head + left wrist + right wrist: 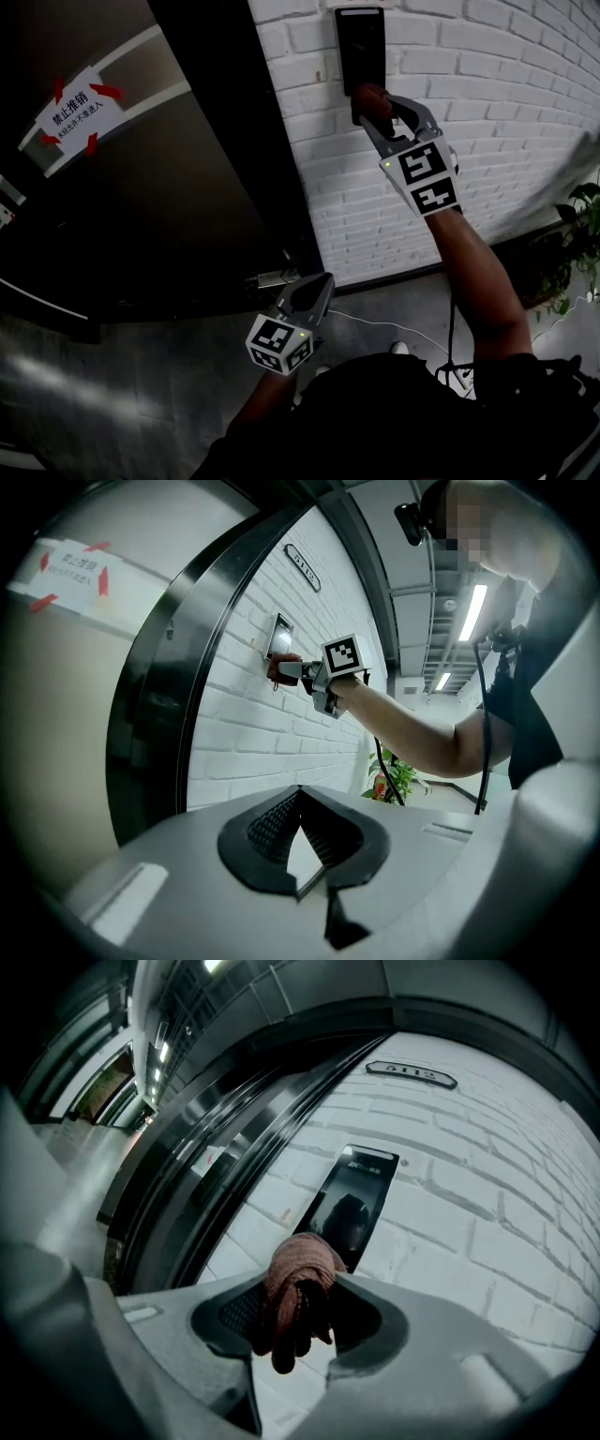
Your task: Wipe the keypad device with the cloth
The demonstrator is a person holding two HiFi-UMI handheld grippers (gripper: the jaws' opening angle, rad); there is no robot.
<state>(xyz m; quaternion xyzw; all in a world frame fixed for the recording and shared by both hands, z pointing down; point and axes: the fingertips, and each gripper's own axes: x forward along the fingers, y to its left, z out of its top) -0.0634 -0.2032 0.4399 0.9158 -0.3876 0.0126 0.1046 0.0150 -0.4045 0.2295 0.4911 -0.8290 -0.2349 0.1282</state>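
A glossy black keypad device (pixel 361 52) hangs on the white brick wall (pixel 487 141); it shows too in the right gripper view (pixel 352 1206) and small in the left gripper view (pixel 280 637). My right gripper (pixel 373 105) is shut on a reddish-brown cloth (pixel 295 1288), and the cloth (pixel 367 97) presses against the device's lower end. The left gripper (pixel 314 292) hangs low by the door, away from the device. Its jaws are together with nothing between them (pixel 300 841).
A dark door (pixel 159 187) with a taped white notice (pixel 75 108) fills the left. A small plate with numbers (pixel 411 1073) sits above the device. A potted plant (pixel 577 244) stands at the right by the wall, and cables (pixel 375 328) trail on the floor.
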